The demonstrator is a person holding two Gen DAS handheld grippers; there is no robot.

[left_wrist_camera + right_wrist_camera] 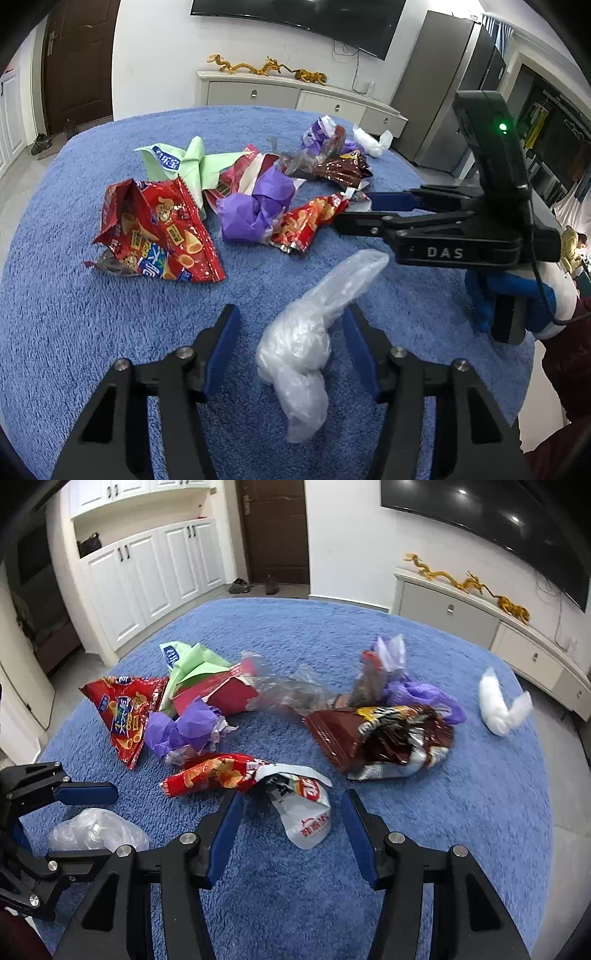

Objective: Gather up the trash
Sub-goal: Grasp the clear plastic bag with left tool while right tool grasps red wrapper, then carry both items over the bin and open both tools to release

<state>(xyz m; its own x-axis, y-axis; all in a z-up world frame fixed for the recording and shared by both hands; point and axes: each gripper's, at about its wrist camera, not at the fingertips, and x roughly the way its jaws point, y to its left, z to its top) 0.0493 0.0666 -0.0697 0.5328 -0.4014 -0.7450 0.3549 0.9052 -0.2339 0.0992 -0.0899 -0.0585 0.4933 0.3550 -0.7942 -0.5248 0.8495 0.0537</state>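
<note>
Blue fuzzy rug (74,332) holds all trash. My left gripper (291,332) wide open, nothing held; clear plastic bag (306,343) lies right between jaws, long way pointing 1 o'clock. My right gripper (291,812) wide open too, red-and-white chip wrapper (255,779) between tips, stretching to 10 o'clock. Each gripper nearest own piece. Count: two purple paper wads, one green wrapper, one brown wrapper, two clear bags.

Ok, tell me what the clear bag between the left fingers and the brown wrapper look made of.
The clear bag: thin, soft plastic film, judging by its translucent, crinkled, milky look. The brown wrapper: glossy plastic with what looks like a foil lining, since its torn inside shines silver.
</note>
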